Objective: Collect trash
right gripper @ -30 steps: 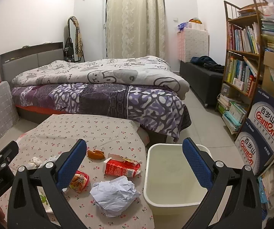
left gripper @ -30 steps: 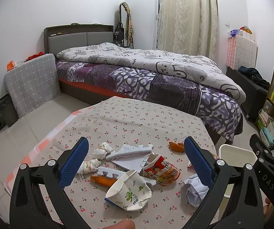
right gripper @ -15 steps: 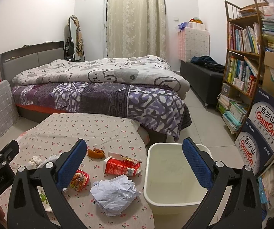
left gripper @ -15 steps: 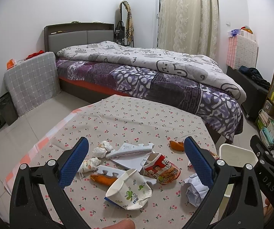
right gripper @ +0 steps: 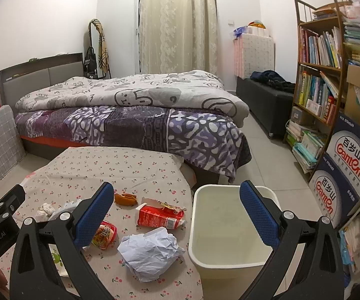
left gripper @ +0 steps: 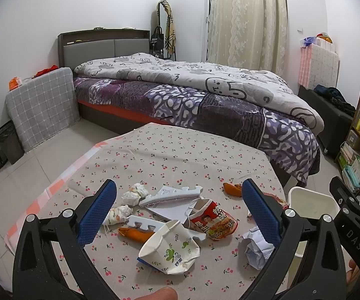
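Your trash lies clustered on the near half of the worktop (left gripper: 180,150), which wears a cherry-print cloth. In the left wrist view a crushed white paper cup (left gripper: 170,250) with green leaf print sits at 6 o'clock of the pile, a flattened red noodle cup (left gripper: 212,218) with Chinese characters I cannot read touches it at 2 o'clock, and white foam puzzle strips (left gripper: 172,192) lie at 12. Two tissue wads (left gripper: 135,193) sit at 10 o'clock, orange peel (left gripper: 135,233) at 9.

In the right wrist view a crumpled white paper ball (right gripper: 150,252) lies nearest, a torn red carton (right gripper: 160,216) just beyond at 12 o'clock, another orange peel (right gripper: 126,198) at 11.

The white bin (right gripper: 230,262) stands on the floor against the worktop's right edge, at 3 o'clock of the paper ball, mouth open and unobstructed.

Your left claw (left gripper: 178,210) is spread wide above the pile, gripping nothing; your right claw (right gripper: 176,212) is likewise apart, straddling the carton and the bin's rim.

Blue boxes (right gripper: 347,172) at far right read "Ganten". The far half of the worktop is bare; the bed (right gripper: 130,115) lies beyond it.
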`<state>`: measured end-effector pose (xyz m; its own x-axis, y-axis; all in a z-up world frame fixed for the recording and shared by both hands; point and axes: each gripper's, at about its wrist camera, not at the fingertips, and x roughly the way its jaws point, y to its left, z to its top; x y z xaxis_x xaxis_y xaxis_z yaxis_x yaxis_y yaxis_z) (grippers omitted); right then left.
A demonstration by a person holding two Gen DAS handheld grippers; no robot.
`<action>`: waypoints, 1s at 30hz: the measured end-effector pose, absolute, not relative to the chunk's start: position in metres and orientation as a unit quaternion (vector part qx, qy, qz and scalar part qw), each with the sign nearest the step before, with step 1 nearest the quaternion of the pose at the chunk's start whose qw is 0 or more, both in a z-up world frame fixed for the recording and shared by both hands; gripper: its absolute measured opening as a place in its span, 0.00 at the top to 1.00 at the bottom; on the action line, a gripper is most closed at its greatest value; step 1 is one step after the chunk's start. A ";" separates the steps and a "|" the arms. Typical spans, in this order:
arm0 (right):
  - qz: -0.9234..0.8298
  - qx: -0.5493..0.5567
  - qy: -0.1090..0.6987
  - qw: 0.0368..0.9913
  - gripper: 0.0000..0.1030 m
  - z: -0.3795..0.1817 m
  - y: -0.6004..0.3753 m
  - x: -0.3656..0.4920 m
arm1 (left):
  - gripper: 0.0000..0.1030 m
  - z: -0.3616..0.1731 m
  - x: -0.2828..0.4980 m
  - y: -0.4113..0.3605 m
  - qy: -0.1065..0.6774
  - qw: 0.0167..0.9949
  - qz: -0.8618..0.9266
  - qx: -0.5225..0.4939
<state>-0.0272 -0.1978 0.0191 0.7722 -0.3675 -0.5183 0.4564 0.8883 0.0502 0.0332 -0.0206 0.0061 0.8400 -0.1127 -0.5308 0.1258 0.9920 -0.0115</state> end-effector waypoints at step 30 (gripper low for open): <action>-0.168 0.349 0.474 0.790 0.05 -0.091 -0.231 0.011 | 0.07 0.010 0.050 0.033 0.305 0.952 -0.015 -0.024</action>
<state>0.0112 -0.2309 -0.0912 0.4933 0.0659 -0.8674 0.5972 0.6994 0.3928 0.0495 0.0329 0.0097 0.8131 -0.0426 -0.5806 0.0129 0.9984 -0.0553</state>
